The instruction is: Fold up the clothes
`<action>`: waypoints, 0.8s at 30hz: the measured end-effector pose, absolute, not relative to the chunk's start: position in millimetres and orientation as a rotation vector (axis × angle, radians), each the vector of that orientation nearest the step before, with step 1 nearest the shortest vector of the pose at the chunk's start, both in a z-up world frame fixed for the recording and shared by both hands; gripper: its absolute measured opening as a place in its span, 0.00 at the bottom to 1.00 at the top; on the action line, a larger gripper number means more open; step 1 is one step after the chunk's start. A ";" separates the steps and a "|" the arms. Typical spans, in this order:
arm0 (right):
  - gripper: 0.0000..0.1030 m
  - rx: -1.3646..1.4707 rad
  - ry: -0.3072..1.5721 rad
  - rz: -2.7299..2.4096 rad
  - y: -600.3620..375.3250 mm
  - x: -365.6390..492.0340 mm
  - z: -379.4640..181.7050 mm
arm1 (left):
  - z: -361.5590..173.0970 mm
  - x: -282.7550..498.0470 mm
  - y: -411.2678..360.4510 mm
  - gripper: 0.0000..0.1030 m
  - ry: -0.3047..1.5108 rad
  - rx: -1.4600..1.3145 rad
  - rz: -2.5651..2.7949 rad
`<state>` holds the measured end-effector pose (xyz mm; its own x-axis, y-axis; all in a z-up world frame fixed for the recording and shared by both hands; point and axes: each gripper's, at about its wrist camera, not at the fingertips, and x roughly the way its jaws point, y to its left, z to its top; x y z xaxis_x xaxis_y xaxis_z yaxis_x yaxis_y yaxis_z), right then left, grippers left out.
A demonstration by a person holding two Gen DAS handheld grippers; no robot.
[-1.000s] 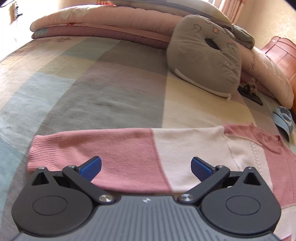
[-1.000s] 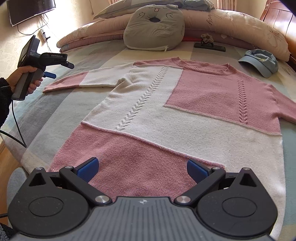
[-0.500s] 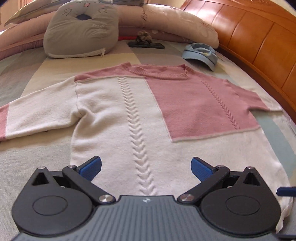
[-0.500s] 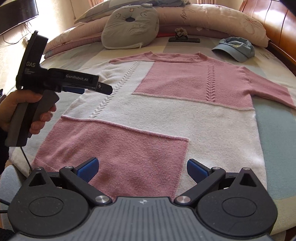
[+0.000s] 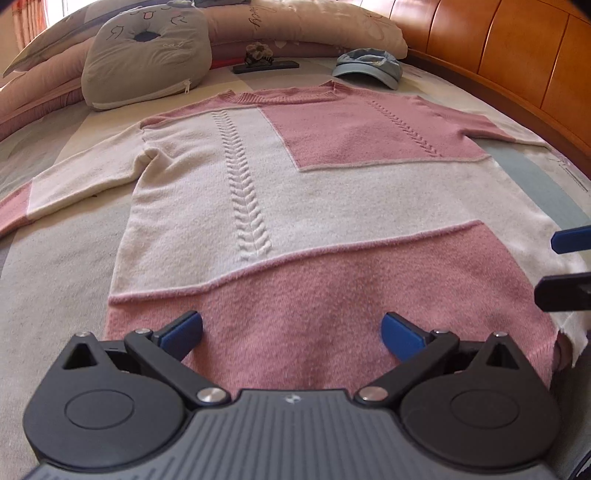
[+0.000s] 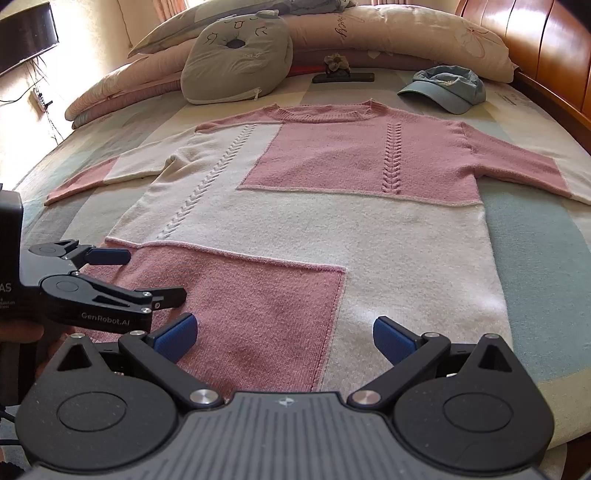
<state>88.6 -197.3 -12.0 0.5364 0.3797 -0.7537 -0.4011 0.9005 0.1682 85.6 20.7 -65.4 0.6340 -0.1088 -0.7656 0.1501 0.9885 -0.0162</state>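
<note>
Sweater (image 6: 314, 221) flat on bed (image 6: 535, 240), face up, sleeves out, hem toward cameras. Left gripper (image 5: 291, 332) jaws spread, empty, over pink hem panel at the left corner. Right gripper (image 6: 282, 334) also spread, empty, over hem middle. Cushion (image 6: 236, 62), cap (image 6: 447, 88) and pillows (image 6: 406, 33) beyond the collar.

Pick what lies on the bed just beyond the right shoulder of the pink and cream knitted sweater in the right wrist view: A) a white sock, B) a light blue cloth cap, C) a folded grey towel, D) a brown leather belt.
B: a light blue cloth cap sits on the bedspread just past the pink and cream knitted sweater.
</note>
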 end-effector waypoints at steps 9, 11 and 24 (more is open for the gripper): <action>1.00 -0.017 0.878 0.472 -200.6 84.2 -7.8 | -35.1 87.5 68.0 0.99 0.835 -0.039 -0.174; 1.00 -0.005 0.871 0.475 -201.7 85.1 -6.5 | -24.4 97.1 91.9 0.99 0.784 -0.103 -0.132; 1.00 0.030 0.878 0.480 -192.3 106.6 -9.6 | -53.8 144.3 286.4 0.99 0.557 -0.752 0.242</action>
<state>106.6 -192.3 -9.6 0.5400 0.4154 -0.7321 -0.3914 0.8939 0.2185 144.3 286.4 -53.8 0.8293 0.0124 -0.5587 -0.4000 0.7113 -0.5780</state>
